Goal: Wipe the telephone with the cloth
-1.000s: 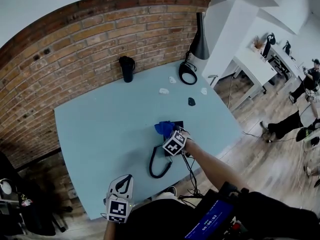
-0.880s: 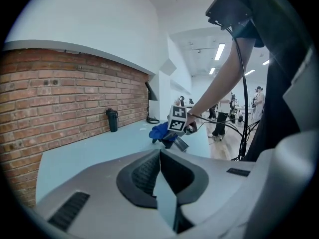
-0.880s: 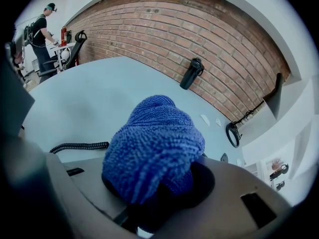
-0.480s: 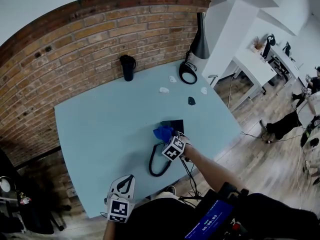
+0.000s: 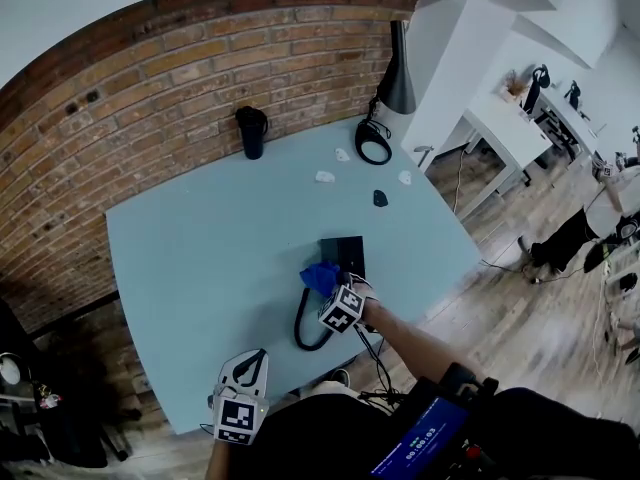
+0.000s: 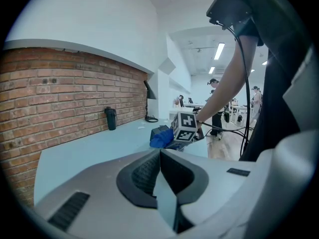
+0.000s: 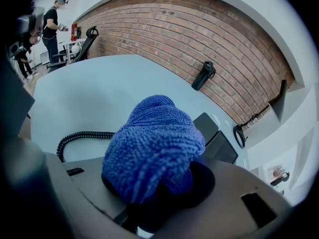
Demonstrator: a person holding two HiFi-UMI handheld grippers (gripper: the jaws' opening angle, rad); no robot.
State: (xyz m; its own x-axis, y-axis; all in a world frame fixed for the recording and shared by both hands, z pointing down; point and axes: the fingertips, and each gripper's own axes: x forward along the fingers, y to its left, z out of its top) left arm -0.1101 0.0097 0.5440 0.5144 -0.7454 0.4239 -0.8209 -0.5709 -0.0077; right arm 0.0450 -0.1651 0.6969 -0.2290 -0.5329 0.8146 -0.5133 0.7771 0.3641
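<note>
- While the telephone point(image 5: 343, 256) lies just beyond the right gripper point(image 5: 328, 286), the blue cloth point(image 5: 320, 276) touches its near corner.
- That gripper's jaws clamp the bunched cloth.
- Well apart, the left gripper point(image 5: 252, 360) is closed, empty.

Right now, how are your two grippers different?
The right gripper is shut on the blue cloth; the left gripper is shut on nothing. The right gripper is out by the telephone; the left gripper sits back at the near edge of the table. Both carry a cube with square markers.
</note>
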